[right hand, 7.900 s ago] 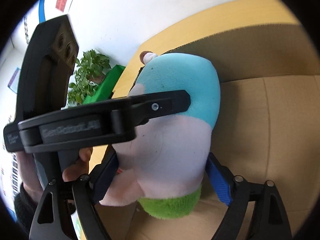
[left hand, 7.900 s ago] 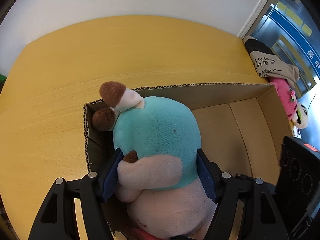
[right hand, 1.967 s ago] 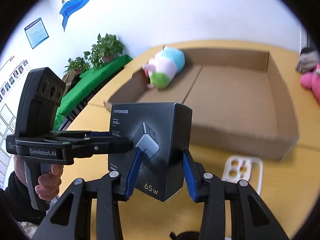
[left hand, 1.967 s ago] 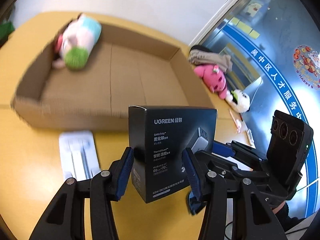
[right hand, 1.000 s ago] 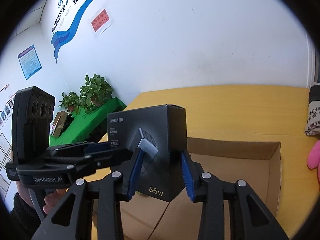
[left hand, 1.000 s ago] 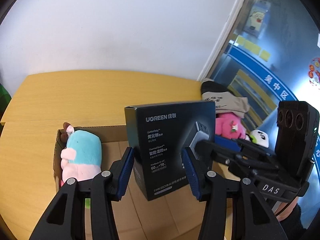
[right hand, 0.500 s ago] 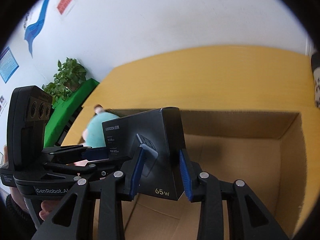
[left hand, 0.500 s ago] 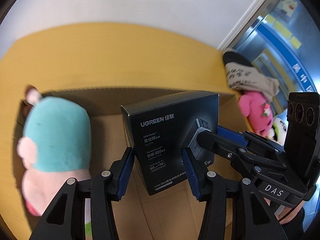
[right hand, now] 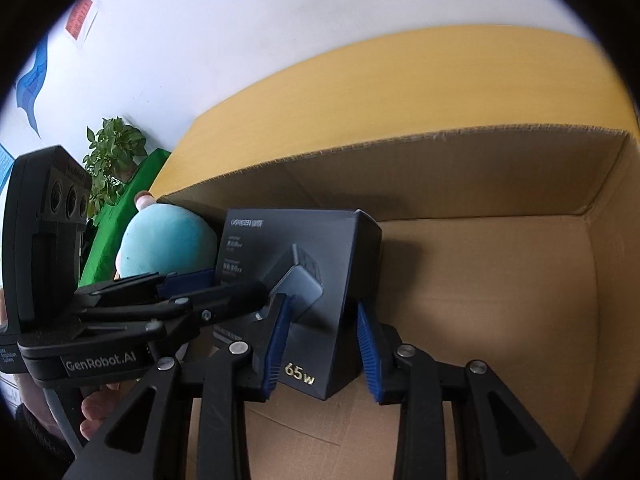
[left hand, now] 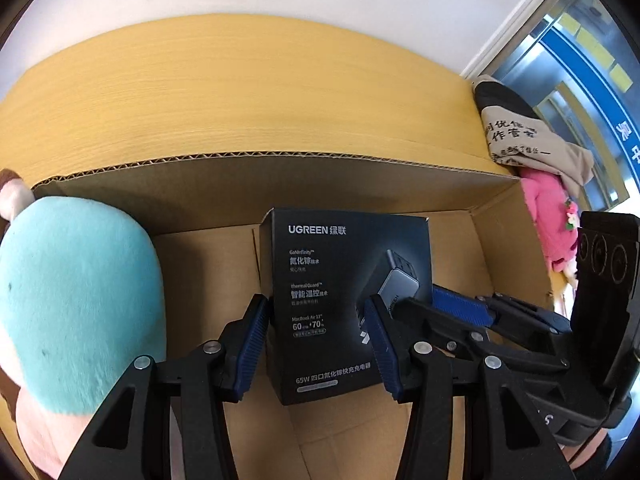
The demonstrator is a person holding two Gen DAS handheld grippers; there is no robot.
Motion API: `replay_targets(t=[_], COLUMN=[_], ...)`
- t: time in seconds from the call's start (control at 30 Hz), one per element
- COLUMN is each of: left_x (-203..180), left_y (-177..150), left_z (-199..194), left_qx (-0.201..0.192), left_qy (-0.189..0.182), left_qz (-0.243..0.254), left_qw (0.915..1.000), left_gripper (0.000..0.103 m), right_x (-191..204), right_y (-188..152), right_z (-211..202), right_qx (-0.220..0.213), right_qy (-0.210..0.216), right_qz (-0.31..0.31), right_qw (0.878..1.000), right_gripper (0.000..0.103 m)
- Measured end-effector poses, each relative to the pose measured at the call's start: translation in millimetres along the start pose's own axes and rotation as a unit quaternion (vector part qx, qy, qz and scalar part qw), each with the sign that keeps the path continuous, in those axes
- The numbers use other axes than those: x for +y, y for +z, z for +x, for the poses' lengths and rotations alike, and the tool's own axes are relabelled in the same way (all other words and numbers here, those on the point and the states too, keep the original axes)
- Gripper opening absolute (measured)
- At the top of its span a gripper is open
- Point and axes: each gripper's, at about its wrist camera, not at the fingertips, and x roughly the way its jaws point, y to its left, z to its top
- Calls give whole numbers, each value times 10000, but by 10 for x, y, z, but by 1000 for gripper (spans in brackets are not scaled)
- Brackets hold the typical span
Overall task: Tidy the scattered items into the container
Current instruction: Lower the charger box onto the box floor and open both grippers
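A black UGREEN charger box (left hand: 344, 300) stands on the floor of the open cardboard box (left hand: 280, 184). My left gripper (left hand: 318, 344) has its blue pads at the charger box's two sides; small gaps show, so it looks slightly open. My right gripper (right hand: 322, 344) straddles the same charger box (right hand: 320, 292) from the right, with a gap at its right pad. A teal and pink plush toy (left hand: 72, 304) lies in the cardboard box's left end, also seen in the right wrist view (right hand: 168, 244).
The cardboard box (right hand: 500, 168) sits on a yellow wooden table (left hand: 240, 92). A pink plush (left hand: 552, 220) and a beige printed bag (left hand: 520, 136) lie on the table right of the box. A potted plant (right hand: 112, 152) and green surface stand beyond the table's left.
Both grippers have lowered the charger box into the cardboard box beside the plush; it now rests on the floor. The pads have eased off its sides.
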Motion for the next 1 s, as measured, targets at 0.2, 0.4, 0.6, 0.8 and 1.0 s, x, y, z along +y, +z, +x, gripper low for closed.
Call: replay_targets(t=[0.2, 0.4, 0.6, 0.8, 1.0], left_x=[67, 92, 77, -9, -62], left_y=[35, 76, 74, -41, -368], left_z=[48, 45, 27, -131, -879], left_qx=[3, -6, -2, -130, -1152], left_qy=[12, 33, 52, 336, 911], left_qz=[-77, -164, -106, 330, 414], left_qw=[10000, 9999, 9999, 9988, 9883], left_gripper=[53, 53, 53, 53, 84], right_x=[0, 36, 42, 18, 234], right_y=[8, 31, 64, 2, -301], right_z=[66, 88, 113, -41, -611], right_qx=[14, -6, 0, -4, -434], right_qy=[-27, -86, -118, -79, -480], right_qz=[37, 11, -22, -110, -765], right_qw=[10000, 10000, 9999, 9999, 9950], right_gripper=[32, 30, 30, 35, 78])
